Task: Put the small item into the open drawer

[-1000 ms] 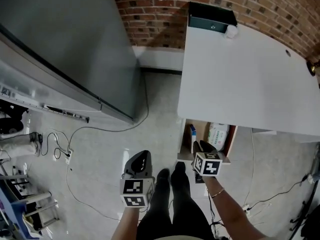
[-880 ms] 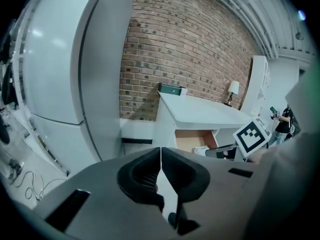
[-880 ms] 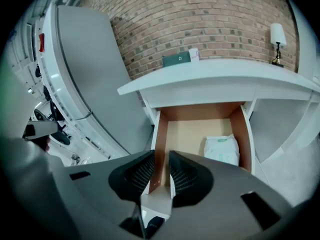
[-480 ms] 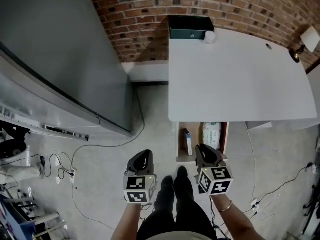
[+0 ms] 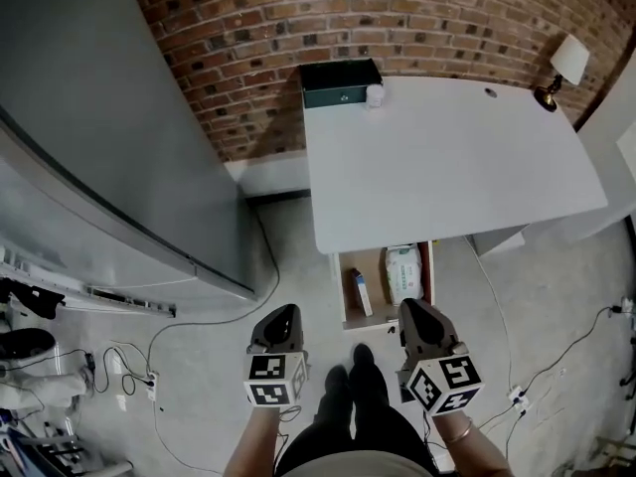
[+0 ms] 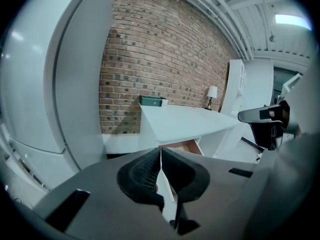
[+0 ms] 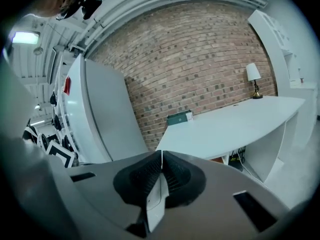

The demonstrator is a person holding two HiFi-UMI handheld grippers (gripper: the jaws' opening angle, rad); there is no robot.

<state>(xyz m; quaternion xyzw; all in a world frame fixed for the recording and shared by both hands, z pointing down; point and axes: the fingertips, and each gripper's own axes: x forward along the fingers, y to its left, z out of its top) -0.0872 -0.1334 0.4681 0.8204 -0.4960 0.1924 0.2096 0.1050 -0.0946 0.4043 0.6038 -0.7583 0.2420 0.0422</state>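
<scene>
Pulling back: right gripper has lifted off the drawer front, where it sat a second ago. Its jaws have just been closing and are now clenched on nothing. Left gripper, at its 9 o'clock, is clenched and empty too. Box and white pack lie in the open drawer as before; can't tell which is the task item. Drawer rear is hidden under the table, and its 5 o'clock corner is behind the right gripper.
</scene>
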